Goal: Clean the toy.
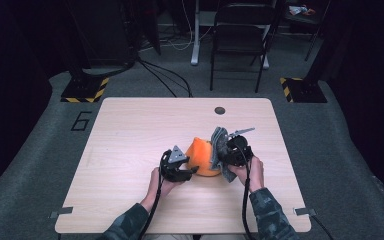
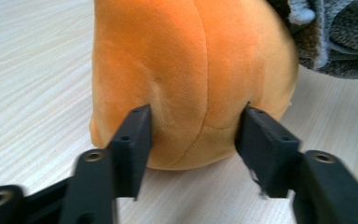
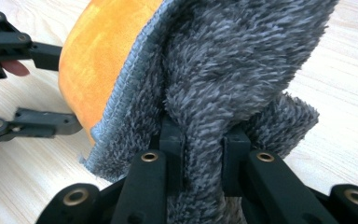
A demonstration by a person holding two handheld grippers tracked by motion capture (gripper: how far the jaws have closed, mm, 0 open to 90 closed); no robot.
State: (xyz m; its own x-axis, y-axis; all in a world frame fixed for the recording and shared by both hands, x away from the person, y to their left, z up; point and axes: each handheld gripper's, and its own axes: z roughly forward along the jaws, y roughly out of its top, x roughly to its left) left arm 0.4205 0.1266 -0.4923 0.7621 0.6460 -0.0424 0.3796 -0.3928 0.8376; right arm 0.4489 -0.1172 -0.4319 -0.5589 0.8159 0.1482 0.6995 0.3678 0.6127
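Observation:
An orange plush toy [image 1: 202, 155] sits on the middle of the wooden table [image 1: 130, 130]. A grey fluffy cloth [image 1: 219, 142] is draped against its right side. My left gripper [image 1: 190, 169] is at the toy's left end. In the left gripper view its jaws [image 2: 196, 130] stand apart on either side of the toy's lower bulge [image 2: 191, 70], with the pads at its surface but not squeezing it. My right gripper [image 1: 224, 152] is shut on a thick fold of the cloth [image 3: 233, 70], which rises from between its fingertips [image 3: 204, 140]. The toy [image 3: 102, 56] and the left gripper [image 3: 65, 88] show behind the cloth.
A small dark round hole [image 1: 220, 110] lies in the tabletop behind the toy. A folding chair [image 1: 240, 30] and cables stand on the grey floor beyond the table's far edge. Bare wood lies on all sides of the toy.

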